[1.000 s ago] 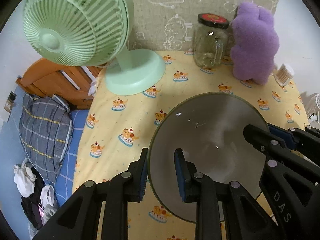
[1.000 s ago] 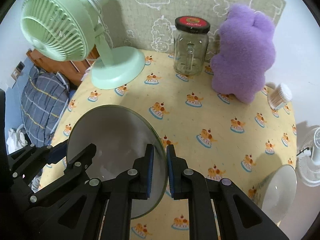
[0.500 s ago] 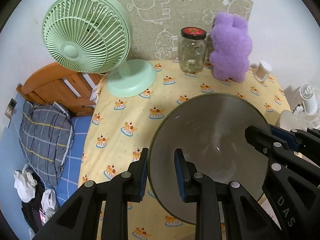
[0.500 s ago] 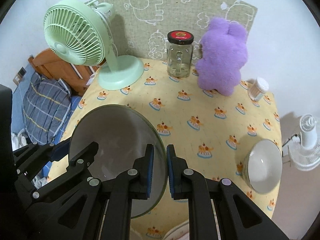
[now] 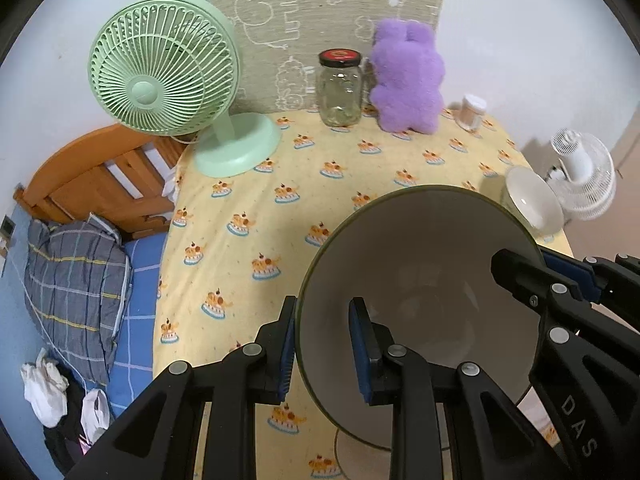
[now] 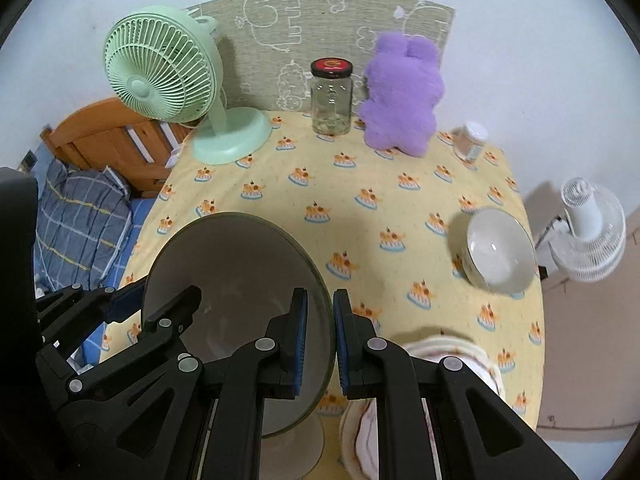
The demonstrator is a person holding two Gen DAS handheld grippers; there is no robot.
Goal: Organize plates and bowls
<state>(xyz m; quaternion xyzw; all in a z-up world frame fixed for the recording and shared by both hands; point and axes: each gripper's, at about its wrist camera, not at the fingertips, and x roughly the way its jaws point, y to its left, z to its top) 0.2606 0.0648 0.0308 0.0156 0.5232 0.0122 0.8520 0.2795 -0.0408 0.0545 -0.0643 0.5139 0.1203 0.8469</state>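
Note:
Both grippers hold one large grey bowl with a dark green rim (image 5: 420, 280) above the yellow table. My left gripper (image 5: 322, 344) is shut on its left rim; my right gripper (image 6: 319, 340) is shut on its right rim. The bowl also shows in the right wrist view (image 6: 236, 300). A small white bowl (image 6: 500, 252) stands near the table's right edge, also in the left wrist view (image 5: 532, 200). A cream plate with a pink inside (image 6: 484, 364) lies at the front, below my right gripper, partly hidden.
A green fan (image 5: 168, 68), a glass jar with a red lid (image 5: 340, 88), a purple plush toy (image 5: 408, 80) and a small container (image 5: 472, 110) stand along the back of the yellow tablecloth (image 5: 280, 220). A bed lies left; a white fan (image 6: 592, 232) stands right.
Both grippers have lifted the large bowl and drawn back from the back of the table. The white bowl and the cream plate have come into view.

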